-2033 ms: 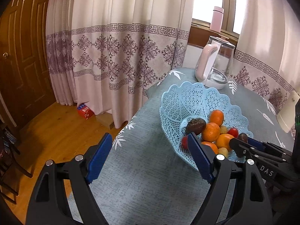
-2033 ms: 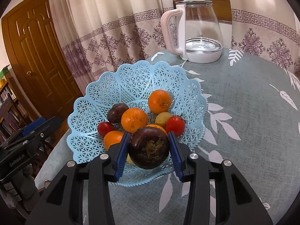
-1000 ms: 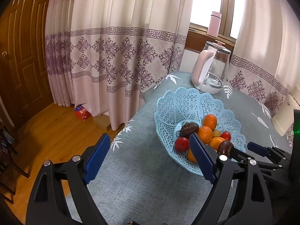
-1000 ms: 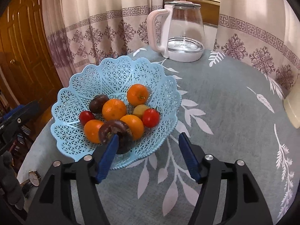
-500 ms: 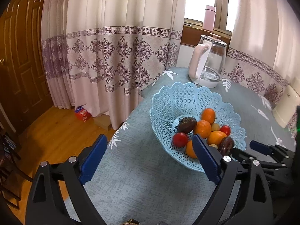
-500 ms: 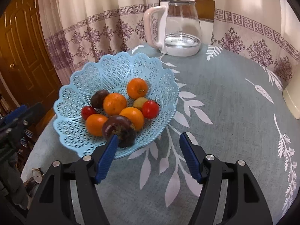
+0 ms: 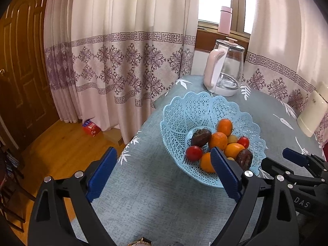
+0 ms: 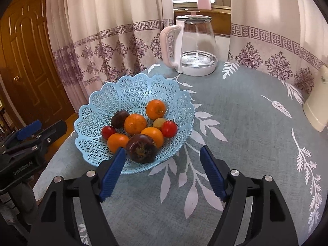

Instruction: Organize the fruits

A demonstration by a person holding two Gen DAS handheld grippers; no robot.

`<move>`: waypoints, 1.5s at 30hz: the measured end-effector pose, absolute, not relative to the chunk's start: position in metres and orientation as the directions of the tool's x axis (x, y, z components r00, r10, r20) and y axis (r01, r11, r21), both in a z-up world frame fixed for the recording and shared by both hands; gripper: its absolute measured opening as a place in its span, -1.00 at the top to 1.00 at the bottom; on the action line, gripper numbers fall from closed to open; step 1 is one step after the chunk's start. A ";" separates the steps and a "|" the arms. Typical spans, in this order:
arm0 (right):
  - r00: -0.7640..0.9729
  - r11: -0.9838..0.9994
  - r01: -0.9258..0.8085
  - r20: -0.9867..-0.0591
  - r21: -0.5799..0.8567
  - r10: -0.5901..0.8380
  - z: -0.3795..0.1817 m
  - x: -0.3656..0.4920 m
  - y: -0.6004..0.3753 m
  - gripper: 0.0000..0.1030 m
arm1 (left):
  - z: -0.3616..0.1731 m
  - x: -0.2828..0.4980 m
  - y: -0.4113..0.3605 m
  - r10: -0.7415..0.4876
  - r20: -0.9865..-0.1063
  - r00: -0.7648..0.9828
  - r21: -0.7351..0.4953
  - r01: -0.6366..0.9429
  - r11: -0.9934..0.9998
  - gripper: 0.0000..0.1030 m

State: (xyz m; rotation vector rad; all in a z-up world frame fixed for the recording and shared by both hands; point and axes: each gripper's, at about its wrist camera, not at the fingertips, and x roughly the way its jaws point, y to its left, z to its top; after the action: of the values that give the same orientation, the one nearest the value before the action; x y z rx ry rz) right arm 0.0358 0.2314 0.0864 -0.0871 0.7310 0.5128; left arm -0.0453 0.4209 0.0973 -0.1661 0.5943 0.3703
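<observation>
A light blue lattice basket (image 8: pixel 131 94) (image 7: pixel 196 110) sits on the grey-blue tablecloth and holds several fruits. Among them are oranges (image 8: pixel 135 123), red tomatoes (image 8: pixel 169 128) and two dark purple fruits, one at the near rim (image 8: pixel 141 148) and one further back (image 8: pixel 119 119). My right gripper (image 8: pixel 162 172) is open and empty, just short of the basket's near rim. Nothing sits between the fingers of my left gripper (image 7: pixel 162 174), which is open over the cloth to the basket's left. In the left wrist view the right gripper (image 7: pixel 295 160) shows at the right edge.
A glass kettle with a pink handle (image 8: pixel 192 49) stands behind the basket near the window. A cream box (image 8: pixel 317 102) sits at the table's right edge. Curtains hang behind. The table edge drops to a wooden floor (image 7: pixel 51 143) on the left. A wristwatch (image 7: pixel 141 242) lies near me.
My right gripper opened and left the dark purple fruit in the basket's near side, then drew back. Both grippers pulled slightly away from the basket.
</observation>
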 end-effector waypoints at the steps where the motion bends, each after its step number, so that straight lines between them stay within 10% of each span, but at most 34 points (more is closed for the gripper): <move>1: 0.629 0.874 -0.476 -0.656 0.100 0.417 0.087 0.035 0.231 -0.46 | 0.098 -0.046 0.420 0.293 -0.572 0.766 -0.045 -0.386 0.922 -0.82; 11: 0.639 0.878 -0.468 -0.646 0.106 0.418 0.091 0.025 0.225 -0.48 | 0.105 -0.051 0.412 0.299 -0.548 0.781 -0.027 -0.374 0.927 -0.82; 20: 0.706 0.895 -0.438 -0.586 0.080 0.398 0.105 0.011 0.221 -0.91 | 0.112 -0.054 0.402 0.316 -0.523 0.792 0.016 -0.361 0.932 -0.94; 45: 0.766 0.905 -0.423 -0.549 -0.040 0.334 0.111 -0.003 0.230 -0.91 | 0.113 -0.056 0.399 0.404 -0.489 0.773 0.128 -0.394 0.910 -0.94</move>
State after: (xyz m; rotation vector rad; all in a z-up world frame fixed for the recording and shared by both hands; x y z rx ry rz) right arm -0.0033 0.2297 0.1109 -0.1657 0.5639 0.4133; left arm -0.0565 0.3992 0.1130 0.0185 0.5335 0.4321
